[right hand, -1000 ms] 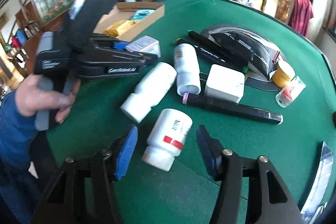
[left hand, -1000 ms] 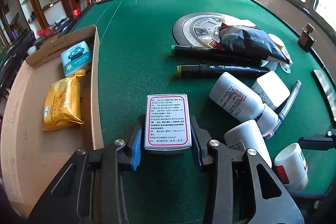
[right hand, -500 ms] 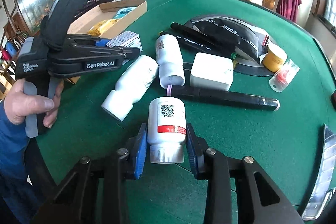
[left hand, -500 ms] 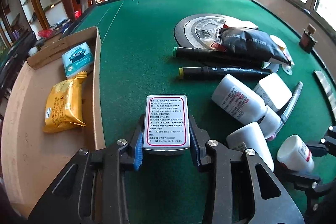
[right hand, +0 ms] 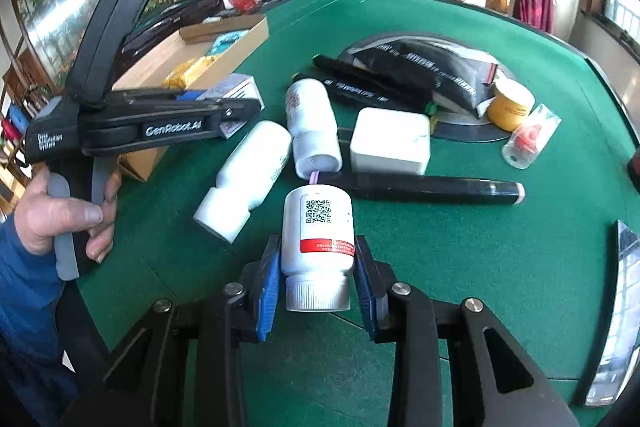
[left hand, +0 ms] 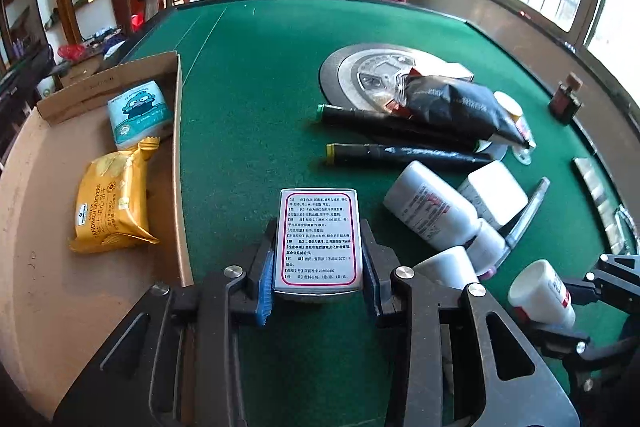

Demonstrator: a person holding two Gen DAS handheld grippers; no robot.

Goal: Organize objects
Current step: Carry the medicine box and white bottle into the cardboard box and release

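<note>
My left gripper (left hand: 318, 281) is shut on a white medicine box (left hand: 318, 235) with a red-framed label, held just right of the cardboard tray (left hand: 36, 267). The box also shows in the right wrist view (right hand: 236, 89). My right gripper (right hand: 318, 283) is shut on a white pill bottle (right hand: 318, 239) with a red band and QR code, cap toward me, held above the green table (right hand: 460, 259). That bottle shows in the left wrist view (left hand: 540, 293) at the right.
The tray holds a yellow cracker pack (left hand: 108, 199) and a teal tissue pack (left hand: 138, 113). On the felt lie two white bottles (right hand: 312, 123), a white square box (right hand: 390, 141), black markers (left hand: 404, 151), a black snack bag (left hand: 456, 105) and a yellow jar (right hand: 512, 105).
My right gripper moved over the pill bottle, closed on it and raised it a little. My left gripper kept hold of the medicine box and barely moved.
</note>
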